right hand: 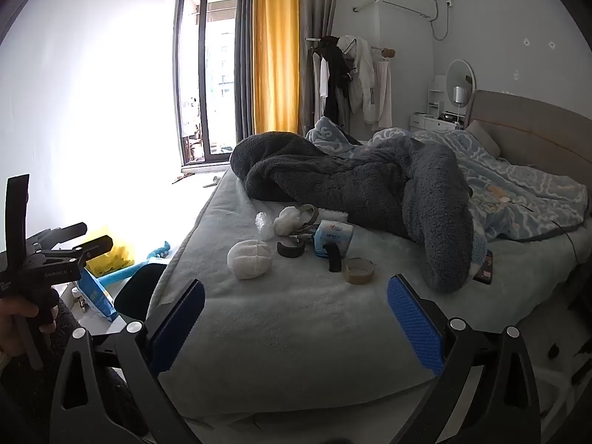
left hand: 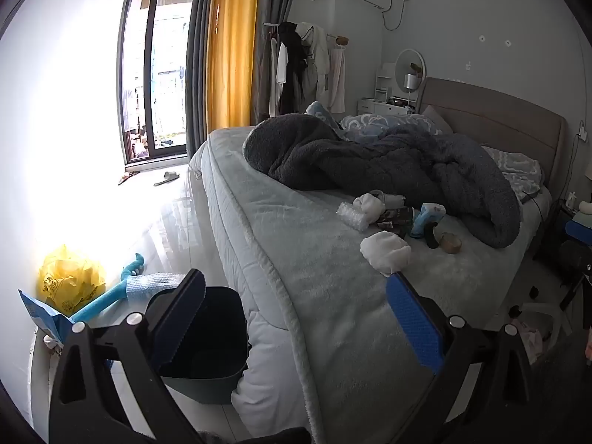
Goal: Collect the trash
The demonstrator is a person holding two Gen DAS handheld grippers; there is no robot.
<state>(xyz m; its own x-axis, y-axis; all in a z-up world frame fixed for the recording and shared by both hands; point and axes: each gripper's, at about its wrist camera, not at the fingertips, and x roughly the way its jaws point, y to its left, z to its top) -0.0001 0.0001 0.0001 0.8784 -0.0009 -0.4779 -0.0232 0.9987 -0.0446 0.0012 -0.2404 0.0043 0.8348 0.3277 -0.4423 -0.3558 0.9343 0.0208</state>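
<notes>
The trash (right hand: 296, 236) lay clustered at frame centre on the bed (right hand: 296, 318); the bin (left hand: 207, 336) sat lower left. I held my left tool (left hand: 296, 296) and right tool (right hand: 296, 303) wide open, both empty.

Your left claw (left hand: 296, 296) and right claw (right hand: 296, 301) share one build: black angular frames, silver round screws, blue dimpled pads (right hand: 414, 318). White lettering marks the left claw's black body, and bare skin shows on your hand (right hand: 14, 327).

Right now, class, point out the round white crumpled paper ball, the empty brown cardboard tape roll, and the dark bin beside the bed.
round white crumpled paper ball (right hand: 249, 259): right wrist view, its middle.
empty brown cardboard tape roll (right hand: 359, 270): right wrist view, its rim.
dark bin (left hand: 207, 373): left wrist view, its outer wall.
</notes>
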